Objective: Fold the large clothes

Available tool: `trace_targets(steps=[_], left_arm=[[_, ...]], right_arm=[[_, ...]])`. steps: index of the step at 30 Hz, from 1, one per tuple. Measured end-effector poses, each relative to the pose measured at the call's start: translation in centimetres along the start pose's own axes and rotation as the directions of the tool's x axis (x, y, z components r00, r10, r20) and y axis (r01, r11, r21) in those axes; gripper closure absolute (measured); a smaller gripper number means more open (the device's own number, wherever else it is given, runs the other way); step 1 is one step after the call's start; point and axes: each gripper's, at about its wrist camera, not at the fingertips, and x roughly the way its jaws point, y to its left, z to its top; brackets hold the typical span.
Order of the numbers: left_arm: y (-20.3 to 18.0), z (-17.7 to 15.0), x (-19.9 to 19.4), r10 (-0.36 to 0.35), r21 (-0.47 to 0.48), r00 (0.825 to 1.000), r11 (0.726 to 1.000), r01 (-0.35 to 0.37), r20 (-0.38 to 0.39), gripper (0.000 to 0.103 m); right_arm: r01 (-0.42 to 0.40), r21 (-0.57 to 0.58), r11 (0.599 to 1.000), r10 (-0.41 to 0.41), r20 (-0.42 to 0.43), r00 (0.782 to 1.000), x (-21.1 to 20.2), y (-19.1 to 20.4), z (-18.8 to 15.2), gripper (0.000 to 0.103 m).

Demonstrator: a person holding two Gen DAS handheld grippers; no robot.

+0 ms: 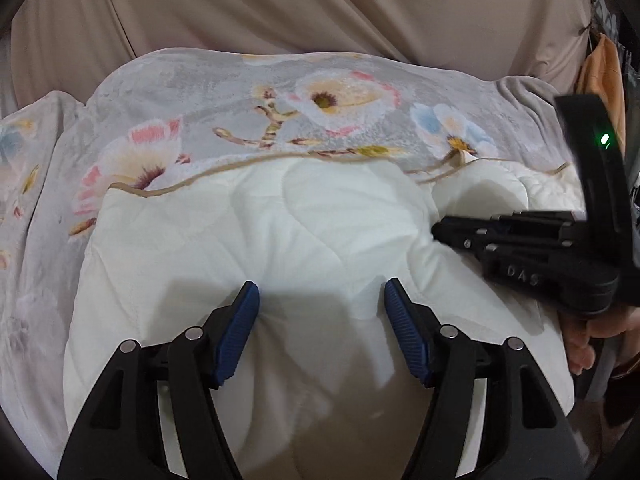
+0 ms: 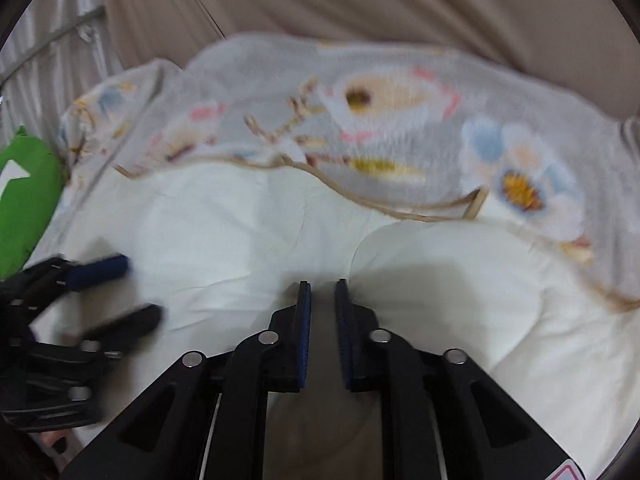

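Left gripper (image 1: 322, 312) spread wide, empty, over white quilted blanket with grey floral face (image 1: 280, 240), folded across the beige sheet (image 1: 280, 4). Right gripper (image 2: 322, 300) nearly closed, apparently pinching a fold. Blanket directly ahead of both.

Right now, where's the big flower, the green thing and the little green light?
big flower (image 1: 332, 100), left wrist view, its dark centre.
green thing (image 2: 28, 200), right wrist view, its middle.
green light (image 1: 604, 138), left wrist view, glowing dot.
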Motion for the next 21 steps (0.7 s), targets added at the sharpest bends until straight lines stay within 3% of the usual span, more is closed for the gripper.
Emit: trace_targets(steps=[7,10,14,19,21], left_arm=[[2.8,2.6,2.7,0.020,-0.060,0.999,0.998,-0.021,-0.029,0.039],[3.1,3.2,4.2,0.060,-0.039,0.998,0.997,-0.061,-0.029,0.037],[2.7,3.3,5.4,0.098,-0.018,0.995,0.995,-0.099,-0.019,0.035],[3.0,3.4,5.6,0.090,-0.029,0.996,0.995,-0.090,-0.027,0.034],[3.1,3.4,5.4,0.089,-0.034,0.996,0.995,-0.090,-0.031,0.034]], right_arm=[[-0.027,0.023,0.999,0.027,0.013,1.000,-0.3,0.1,2.3,0.096],[-0.015,0.033,0.999,0.016,-0.033,0.999,2.1,-0.4,2.7,0.098],[-0.061,0.091,0.994,0.065,-0.042,0.997,3.5,-1.6,2.8,0.100],[-0.061,0.124,0.990,0.065,-0.025,0.998,2.6,-1.8,2.9,0.100],[-0.067,0.137,0.988,0.065,0.019,0.998,0.7,-1.4,2.8,0.093]])
